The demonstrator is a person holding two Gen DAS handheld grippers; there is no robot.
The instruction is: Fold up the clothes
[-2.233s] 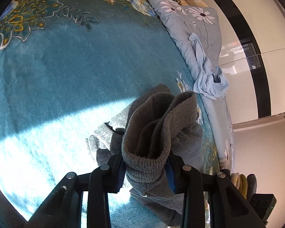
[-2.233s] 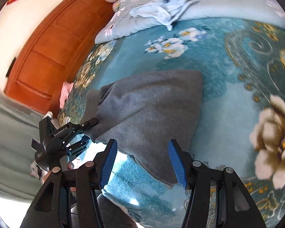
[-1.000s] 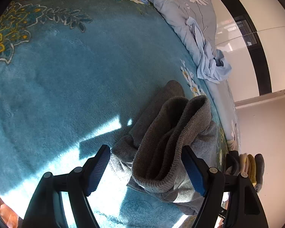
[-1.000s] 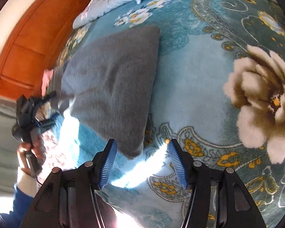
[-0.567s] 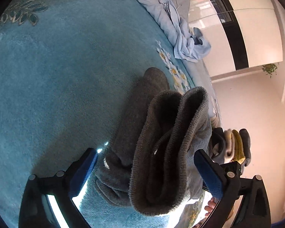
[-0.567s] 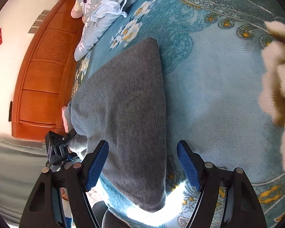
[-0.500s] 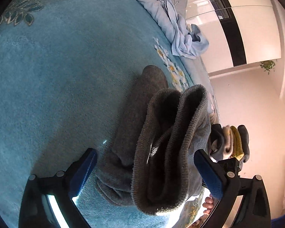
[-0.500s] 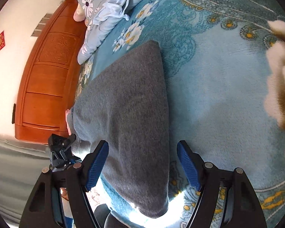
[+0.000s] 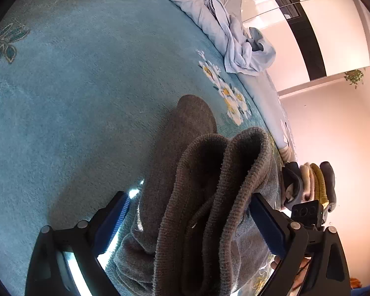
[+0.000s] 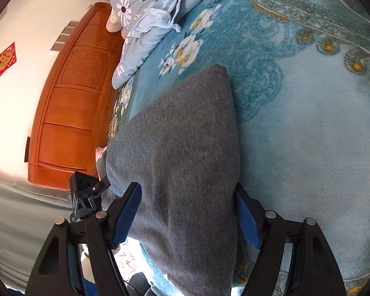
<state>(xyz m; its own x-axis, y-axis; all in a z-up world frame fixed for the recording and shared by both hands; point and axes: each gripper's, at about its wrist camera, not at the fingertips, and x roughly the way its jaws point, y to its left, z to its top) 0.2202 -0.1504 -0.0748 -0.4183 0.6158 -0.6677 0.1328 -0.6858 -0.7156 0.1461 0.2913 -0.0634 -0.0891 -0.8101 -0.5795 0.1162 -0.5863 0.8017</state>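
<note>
On blanket [image 10: 308, 135], sweater [image 10: 185, 148] — lengthwise, away

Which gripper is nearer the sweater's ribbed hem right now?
Left. The left gripper is open with the grey sweater's ribbed hem bunched between its fingers. The right gripper straddles the sweater's smooth folded edge.

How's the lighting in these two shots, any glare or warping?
Left wrist view: a blown-out sunlit patch beside the gray sweater, and the blue blanket bulges from fisheye warp. Right wrist view: soft, even light, with the wooden headboard bowed.
</note>
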